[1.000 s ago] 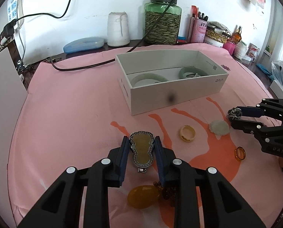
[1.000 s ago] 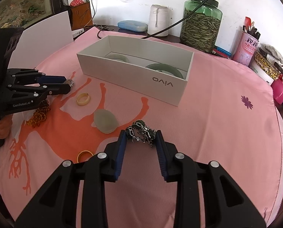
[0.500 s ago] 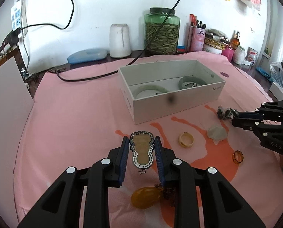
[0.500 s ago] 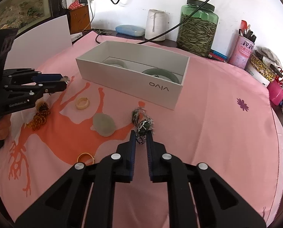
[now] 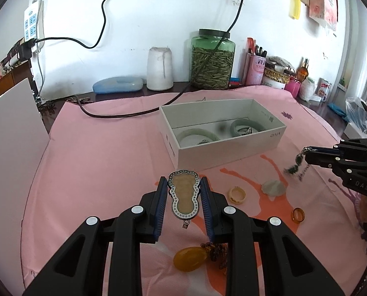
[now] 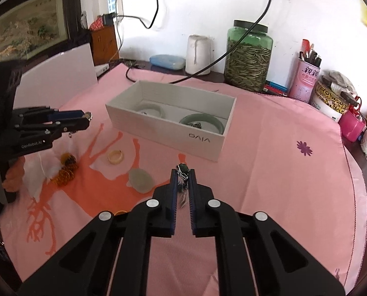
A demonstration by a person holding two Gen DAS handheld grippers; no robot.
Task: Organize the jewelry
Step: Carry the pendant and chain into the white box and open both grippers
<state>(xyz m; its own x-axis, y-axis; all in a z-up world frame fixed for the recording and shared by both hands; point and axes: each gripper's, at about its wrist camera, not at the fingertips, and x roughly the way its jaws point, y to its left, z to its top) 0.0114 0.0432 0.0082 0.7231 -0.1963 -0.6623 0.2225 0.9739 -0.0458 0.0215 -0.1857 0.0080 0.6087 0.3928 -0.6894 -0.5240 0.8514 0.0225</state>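
My left gripper (image 5: 183,187) is shut on a gourd-shaped tan pendant with a beaded silver rim (image 5: 184,194), held above the pink cloth. My right gripper (image 6: 182,172) is shut on a dark green-and-silver chain piece (image 6: 182,169) that dangles below its tips; it shows too in the left wrist view (image 5: 297,162). The white open box (image 5: 229,148) holds two pale green bangles (image 5: 197,134) and lies ahead of both grippers. On the cloth lie a cream ring (image 5: 237,194), a pale green stone (image 5: 273,186), an amber ring (image 5: 298,214) and an amber pendant with brown beads (image 5: 189,259).
A green glass jar (image 5: 213,61), a white roll (image 5: 159,68), a blue case (image 5: 118,84) and a pink pen holder (image 5: 255,68) stand behind the cloth. A black cable (image 5: 124,114) runs over the cloth's back. A white board (image 5: 13,128) stands at the left.
My right gripper closed on the chain piece and lifted it off the cloth. My left gripper rose with the pendant still held.
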